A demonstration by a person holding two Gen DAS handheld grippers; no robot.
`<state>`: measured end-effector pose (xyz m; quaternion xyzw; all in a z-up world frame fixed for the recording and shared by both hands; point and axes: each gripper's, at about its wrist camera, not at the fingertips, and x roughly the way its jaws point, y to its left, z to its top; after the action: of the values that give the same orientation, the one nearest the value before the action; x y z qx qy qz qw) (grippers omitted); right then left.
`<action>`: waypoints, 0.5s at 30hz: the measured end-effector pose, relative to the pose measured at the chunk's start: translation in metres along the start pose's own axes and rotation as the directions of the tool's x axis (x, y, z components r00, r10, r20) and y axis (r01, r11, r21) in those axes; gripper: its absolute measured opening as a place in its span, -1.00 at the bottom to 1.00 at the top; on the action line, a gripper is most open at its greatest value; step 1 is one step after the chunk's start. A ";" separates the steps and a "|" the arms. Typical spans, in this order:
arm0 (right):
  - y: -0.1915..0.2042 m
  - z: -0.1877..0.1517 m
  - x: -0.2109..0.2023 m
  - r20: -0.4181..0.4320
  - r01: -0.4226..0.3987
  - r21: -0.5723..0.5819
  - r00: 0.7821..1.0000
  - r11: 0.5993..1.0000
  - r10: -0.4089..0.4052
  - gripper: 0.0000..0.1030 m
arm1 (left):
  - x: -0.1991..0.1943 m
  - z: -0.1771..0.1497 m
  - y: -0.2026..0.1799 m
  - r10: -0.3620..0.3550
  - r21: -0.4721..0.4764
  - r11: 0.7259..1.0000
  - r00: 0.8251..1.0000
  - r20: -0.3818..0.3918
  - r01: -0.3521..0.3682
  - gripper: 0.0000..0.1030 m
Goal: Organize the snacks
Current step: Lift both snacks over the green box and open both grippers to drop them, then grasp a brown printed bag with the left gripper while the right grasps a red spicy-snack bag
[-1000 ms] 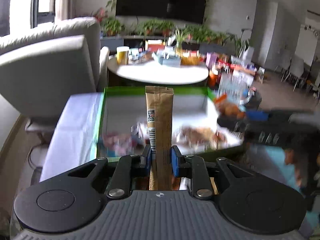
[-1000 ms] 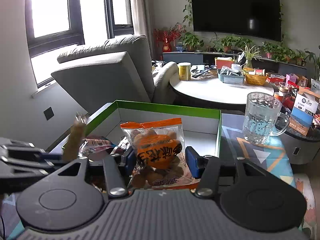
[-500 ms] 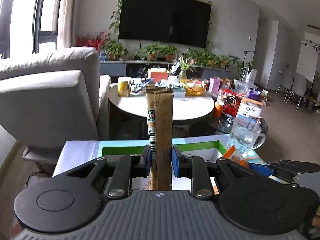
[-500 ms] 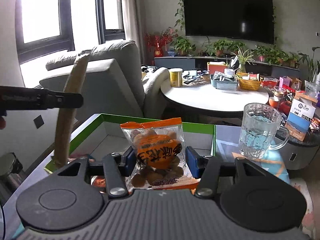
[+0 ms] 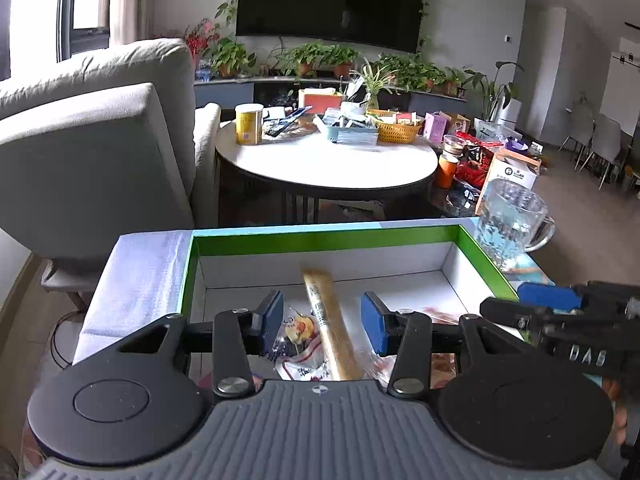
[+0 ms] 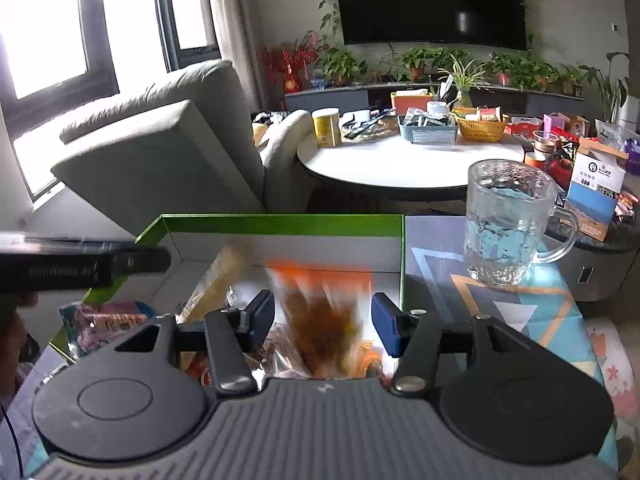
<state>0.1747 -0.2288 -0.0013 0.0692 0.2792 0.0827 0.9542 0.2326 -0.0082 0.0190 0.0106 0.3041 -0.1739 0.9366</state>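
A green-rimmed white box (image 5: 320, 236) (image 6: 280, 224) lies right below both grippers. The jaws of my left gripper (image 5: 321, 312) are opening. The brown stick packet (image 5: 332, 332) lies tilted and loose between them, clear of both pads, on other wrappers in the box. The jaws of my right gripper (image 6: 324, 316) are opening too. The orange snack bag (image 6: 320, 312) between them is blurred and dropping free over the box. The stick (image 6: 224, 276) also shows, blurred, to the left of the bag.
A glass mug (image 6: 504, 228) (image 5: 508, 228) with water stands just right of the box on a patterned cloth. A pink packet (image 6: 108, 318) lies at the box's left. Beyond are a grey armchair (image 5: 92, 152) and a cluttered round table (image 5: 328, 160).
My left gripper has opened and let go of the brown stick, which tipped from upright down into the box. My right gripper's jaws have widened and the orange bag is slipping down.
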 end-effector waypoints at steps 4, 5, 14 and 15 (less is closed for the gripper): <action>0.001 0.000 -0.016 0.022 0.002 -0.001 1.000 1.000 -0.002 0.13 | -0.023 -0.006 -0.004 -0.010 0.019 1.000 1.000 0.025 0.010 -0.21; 0.001 -0.002 -0.022 0.025 0.006 -0.004 1.000 1.000 -0.006 0.16 | -0.028 -0.008 -0.005 -0.016 0.021 1.000 0.999 0.030 0.016 -0.20; 0.005 -0.060 -0.076 0.025 0.111 0.016 0.993 0.994 -0.111 0.27 | -0.080 -0.048 -0.016 -0.081 0.049 0.996 0.996 0.039 0.079 -0.11; 0.005 -0.066 -0.074 0.002 0.121 0.012 0.993 0.993 -0.121 0.27 | -0.082 -0.052 -0.018 -0.083 0.050 0.995 0.996 0.034 0.081 -0.10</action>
<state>0.0765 -0.2331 -0.0166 0.0579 0.2819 0.0231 0.9574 0.1356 0.0075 0.0252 0.0176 0.2830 -0.2197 0.9334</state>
